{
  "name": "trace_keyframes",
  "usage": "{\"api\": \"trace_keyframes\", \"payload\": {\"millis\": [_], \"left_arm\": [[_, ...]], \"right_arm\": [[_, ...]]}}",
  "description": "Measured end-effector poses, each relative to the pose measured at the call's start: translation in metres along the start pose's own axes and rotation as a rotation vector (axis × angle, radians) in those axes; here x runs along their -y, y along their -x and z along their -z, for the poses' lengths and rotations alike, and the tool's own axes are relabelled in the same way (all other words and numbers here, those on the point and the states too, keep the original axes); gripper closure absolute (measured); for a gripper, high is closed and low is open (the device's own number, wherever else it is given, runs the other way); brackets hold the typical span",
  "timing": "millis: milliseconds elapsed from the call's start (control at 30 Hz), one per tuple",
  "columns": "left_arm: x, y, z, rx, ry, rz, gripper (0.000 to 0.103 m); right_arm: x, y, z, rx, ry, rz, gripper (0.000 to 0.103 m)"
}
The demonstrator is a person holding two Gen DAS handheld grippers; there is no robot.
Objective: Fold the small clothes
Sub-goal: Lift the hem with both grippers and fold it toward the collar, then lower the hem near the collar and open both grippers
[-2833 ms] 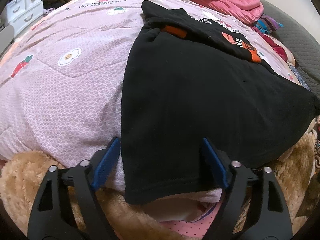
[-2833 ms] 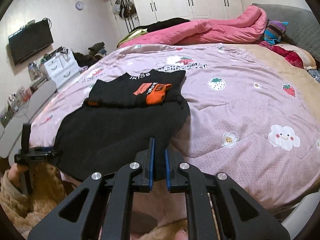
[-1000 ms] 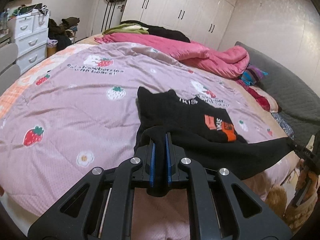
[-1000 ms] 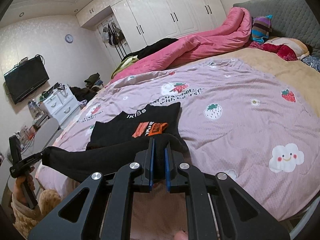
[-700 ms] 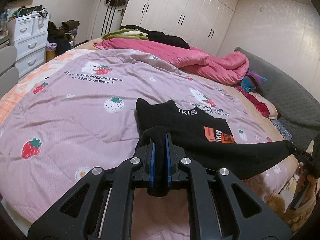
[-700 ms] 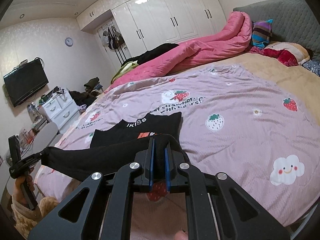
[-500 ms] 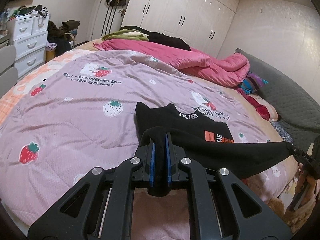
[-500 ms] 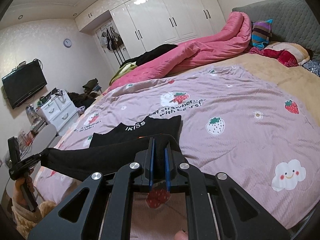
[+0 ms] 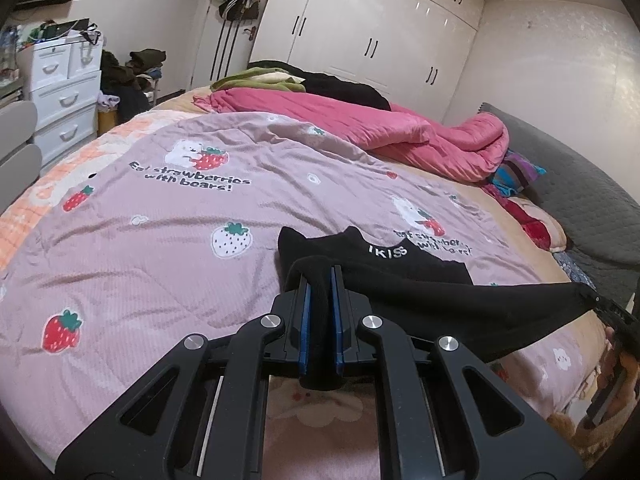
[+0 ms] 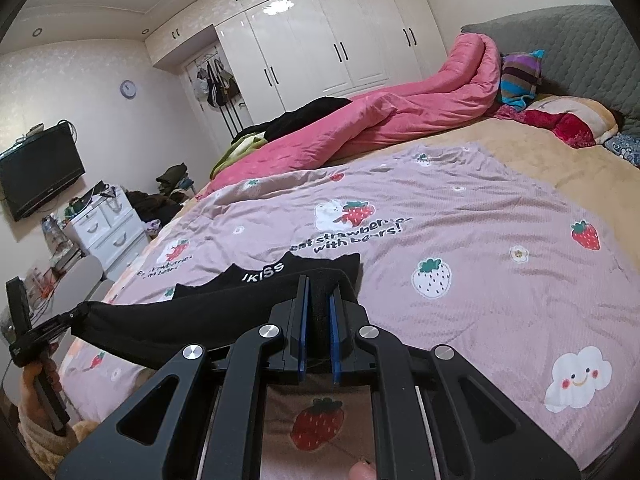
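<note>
A black garment (image 9: 460, 300) with white "IKISS" lettering at its far end lies on the purple strawberry quilt (image 9: 160, 240). Its near edge is lifted and pulled taut between both grippers, hanging over the rest of the cloth. My left gripper (image 9: 319, 276) is shut on one corner of that edge. My right gripper (image 10: 318, 284) is shut on the other corner. In the right wrist view the black garment (image 10: 180, 320) runs left to the left gripper (image 10: 76, 314), held by a hand. In the left wrist view the right gripper (image 9: 600, 302) shows at the right edge.
A rumpled pink duvet (image 9: 360, 128) and dark clothes lie across the far side of the bed. A grey headboard (image 10: 580, 52) and pillows are at the right. White drawers (image 9: 64, 92) and a wall TV (image 10: 40, 176) stand at the left, white wardrobes behind.
Both grippers have carried the lifted edge forward over the bed and a little up. The orange print on the garment, visible a second ago, is now covered by the raised edge.
</note>
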State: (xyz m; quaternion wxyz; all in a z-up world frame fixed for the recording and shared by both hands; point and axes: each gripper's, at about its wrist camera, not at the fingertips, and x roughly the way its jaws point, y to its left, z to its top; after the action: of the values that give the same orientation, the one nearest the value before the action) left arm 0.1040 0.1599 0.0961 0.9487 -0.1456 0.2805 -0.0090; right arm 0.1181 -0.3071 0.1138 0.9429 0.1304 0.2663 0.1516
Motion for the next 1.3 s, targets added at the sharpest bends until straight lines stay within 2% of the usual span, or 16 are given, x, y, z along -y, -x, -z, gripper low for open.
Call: {"api": "trace_keyframes", "payload": {"millis": [767,1300], "left_arm": [[0.003,-0.037,-0.022,0.04,-0.017,-0.044,0.1],[-0.004,-0.062,-0.023,0.024,-0.015,-0.074,0.1]], "right_arm": [[-0.002,-0.041,-0.016,-0.001,0.01,0.074,0.095],[-0.005,-0.07,-0.022,-0.014,0.046,0.115,0.095]]}}
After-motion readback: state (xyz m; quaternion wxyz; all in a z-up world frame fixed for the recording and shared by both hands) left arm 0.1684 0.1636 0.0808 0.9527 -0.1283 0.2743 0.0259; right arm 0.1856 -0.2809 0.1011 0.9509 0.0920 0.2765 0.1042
